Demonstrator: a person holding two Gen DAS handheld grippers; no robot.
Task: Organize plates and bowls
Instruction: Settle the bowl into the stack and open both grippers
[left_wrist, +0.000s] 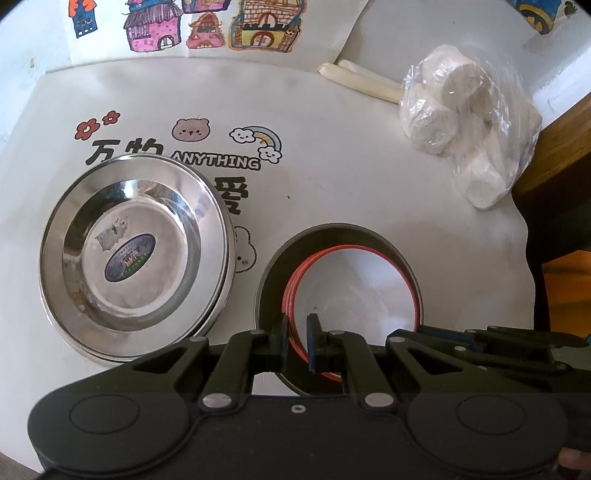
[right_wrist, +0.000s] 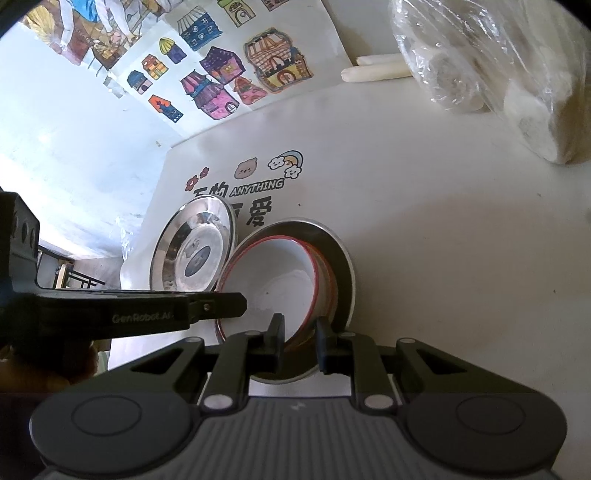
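A white bowl with a red rim (left_wrist: 354, 291) sits nested with other red-rimmed bowls inside a dark steel bowl (left_wrist: 273, 273) on the white table. My left gripper (left_wrist: 297, 341) is shut on the white bowl's near rim. My right gripper (right_wrist: 300, 341) straddles the same stack's rim (right_wrist: 295, 341) from the other side, jaws narrow around it. The left gripper's finger (right_wrist: 218, 304) shows in the right wrist view. A stack of shiny steel plates (left_wrist: 136, 258) lies to the left of the bowls; it also shows in the right wrist view (right_wrist: 192, 251).
A plastic bag of white rolls (left_wrist: 469, 129) lies at the back right near the table's right edge (left_wrist: 524, 229). Two white candles (left_wrist: 358, 75) lie behind. Children's drawings (left_wrist: 221, 26) hang on the wall. The table cover carries printed cartoons (left_wrist: 218, 158).
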